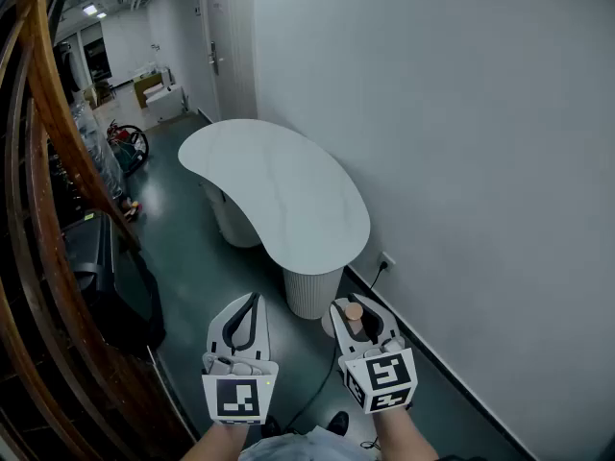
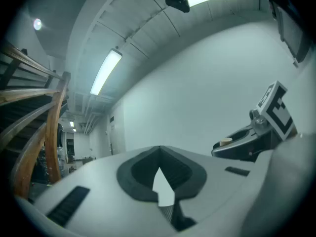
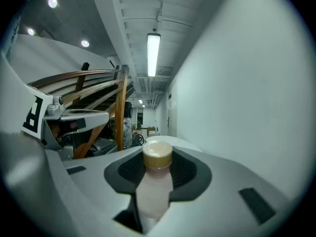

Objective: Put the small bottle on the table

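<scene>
My right gripper (image 1: 356,317) is shut on the small bottle (image 3: 154,181), a pale pink bottle with a tan cap (image 1: 354,311), which stands upright between the jaws. It is held in the air over the dark floor, short of the white kidney-shaped table (image 1: 279,185) ahead. My left gripper (image 1: 246,313) hangs beside it at the same height, with its jaws together and nothing between them. The left gripper view shows the right gripper (image 2: 247,142) with the bottle's cap (image 2: 225,141) at the right.
A white wall (image 1: 461,142) runs along the right. A curved wooden stair rail (image 1: 43,161) stands at the left, with dark equipment (image 1: 115,277) below it. The table rests on white ribbed pedestals (image 1: 312,291). A cable (image 1: 370,279) runs to a wall socket.
</scene>
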